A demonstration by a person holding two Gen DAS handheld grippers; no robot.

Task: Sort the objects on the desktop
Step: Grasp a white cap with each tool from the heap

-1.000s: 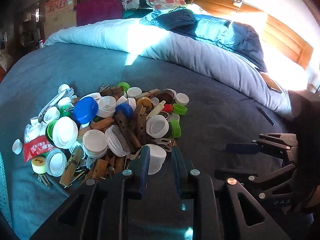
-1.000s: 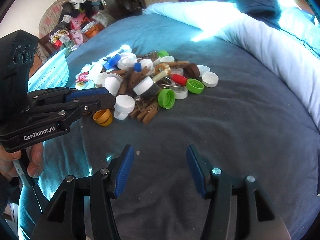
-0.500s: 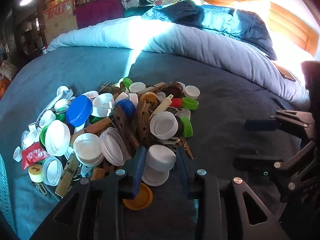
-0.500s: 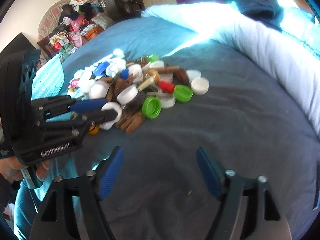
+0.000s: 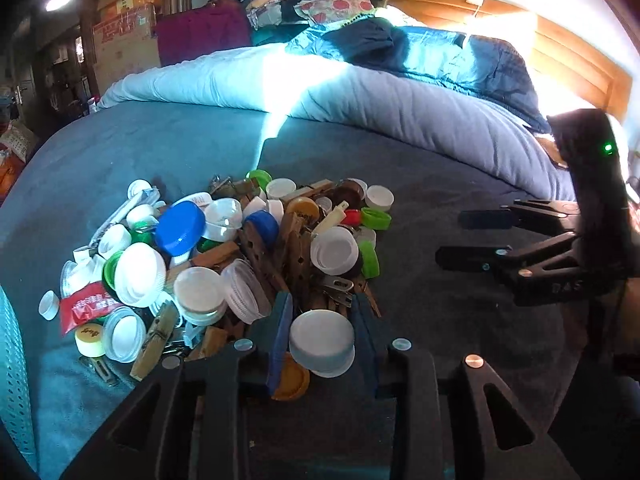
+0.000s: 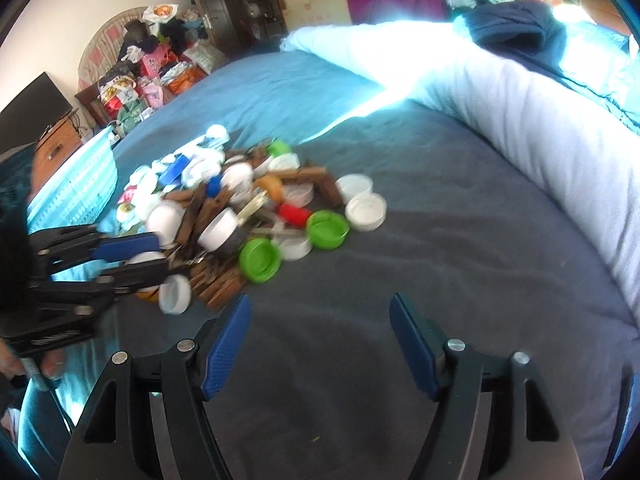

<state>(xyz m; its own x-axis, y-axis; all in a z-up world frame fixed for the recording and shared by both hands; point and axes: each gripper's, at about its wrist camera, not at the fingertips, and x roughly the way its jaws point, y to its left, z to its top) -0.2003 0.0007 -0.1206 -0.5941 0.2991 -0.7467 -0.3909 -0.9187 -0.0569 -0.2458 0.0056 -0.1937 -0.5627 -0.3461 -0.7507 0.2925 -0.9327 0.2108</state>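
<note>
A pile of bottle caps, wooden clothespins and small packets (image 5: 240, 256) lies on the dark blue bed cover; it also shows in the right wrist view (image 6: 248, 208). My left gripper (image 5: 322, 340) is shut on a white cap (image 5: 322, 338) at the near edge of the pile, above an orange cap (image 5: 290, 380). In the right wrist view the left gripper (image 6: 144, 256) holds the white cap (image 6: 175, 294). My right gripper (image 6: 320, 344) is open and empty over bare cover, right of the pile; it also shows in the left wrist view (image 5: 476, 236).
A light blue perforated basket (image 6: 76, 180) stands left of the pile; its edge shows in the left wrist view (image 5: 12, 368). A rolled pale duvet (image 5: 400, 108) lies across the bed behind. Clutter and boxes stand beyond the bed.
My left gripper moved forward into the pile's near edge and closed on the white cap. My right gripper drew back to the right and opened wider.
</note>
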